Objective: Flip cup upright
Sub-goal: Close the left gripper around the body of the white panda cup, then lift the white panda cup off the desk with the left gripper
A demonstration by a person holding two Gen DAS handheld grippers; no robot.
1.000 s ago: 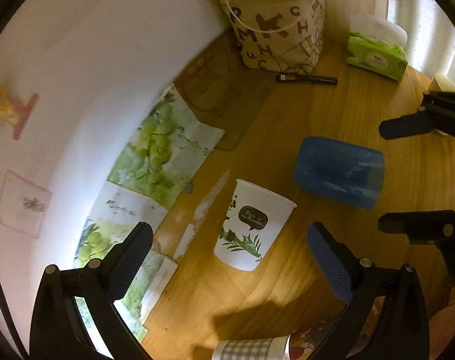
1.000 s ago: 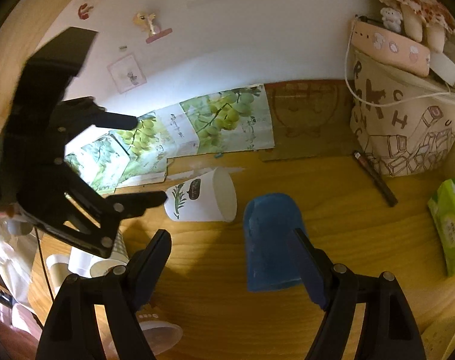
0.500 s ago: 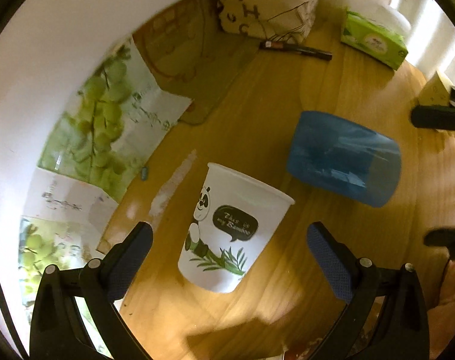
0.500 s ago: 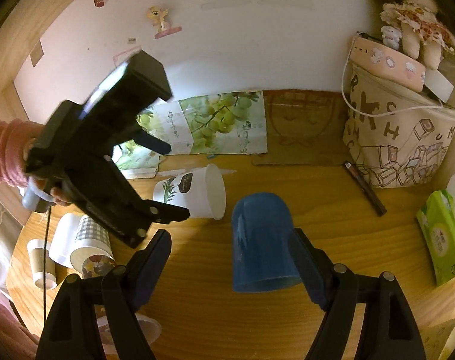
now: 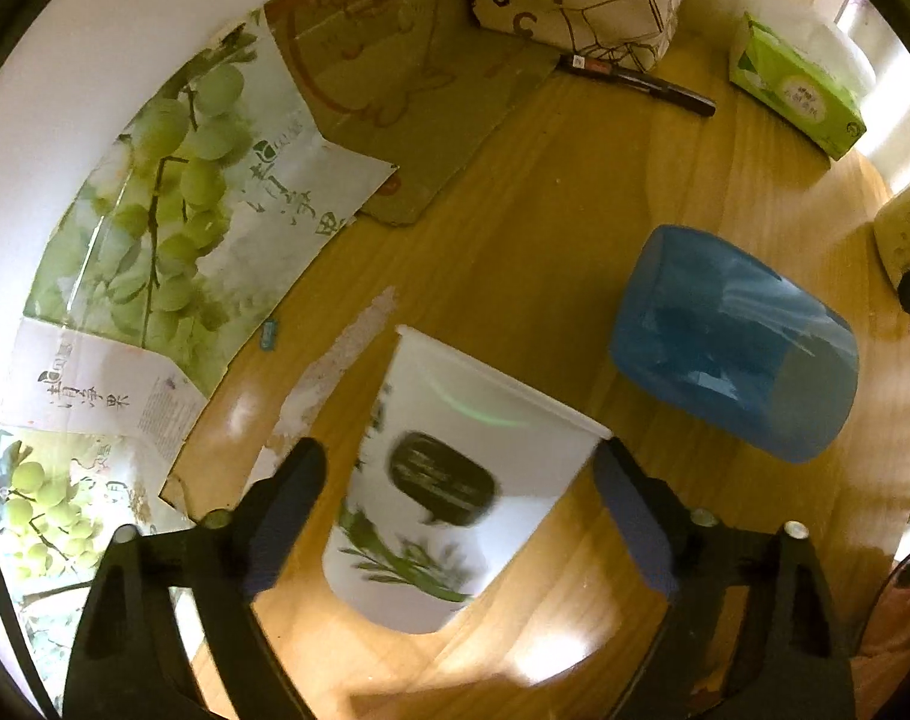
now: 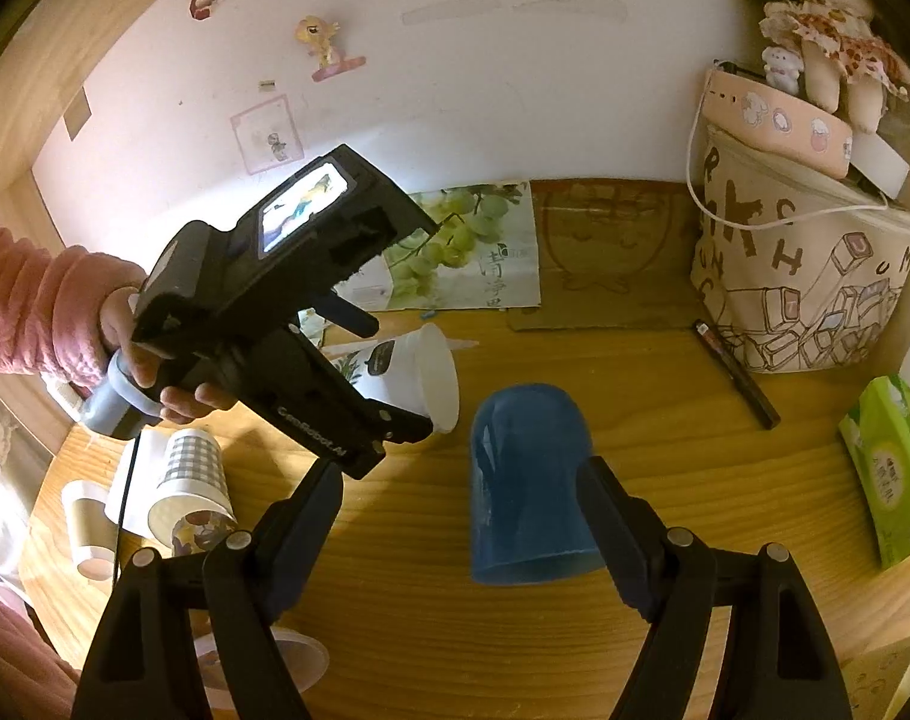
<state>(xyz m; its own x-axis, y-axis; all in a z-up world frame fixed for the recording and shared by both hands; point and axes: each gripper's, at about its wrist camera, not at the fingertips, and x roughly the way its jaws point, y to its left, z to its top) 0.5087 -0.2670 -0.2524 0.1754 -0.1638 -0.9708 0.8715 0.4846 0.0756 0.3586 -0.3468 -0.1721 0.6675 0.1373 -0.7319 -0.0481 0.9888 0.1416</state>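
Left gripper (image 5: 458, 480): I have its jaws wide apart, touching nothing.
White paper cup (image 5: 455, 480): lying sideways between them; light, thin-walled, probably crushable.
Hold: mid-body, gently.
Right gripper (image 6: 461, 516): apart, blue cup (image 6: 530, 483) ahead.

I read big brown letters H, C, U, M on the canvas bag (image 6: 809, 276). The white cup's (image 5: 455, 480) dark speech bubble is too blurred for me to read.

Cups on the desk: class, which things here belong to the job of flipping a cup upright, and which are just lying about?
Belonging to the job:
white paper cup, lying on its side
blue cup, also on its side
left gripper, jaws open around the white cup
right gripper, jaws open

Just lying about:
pen
tissue pack
lettered bag
doll
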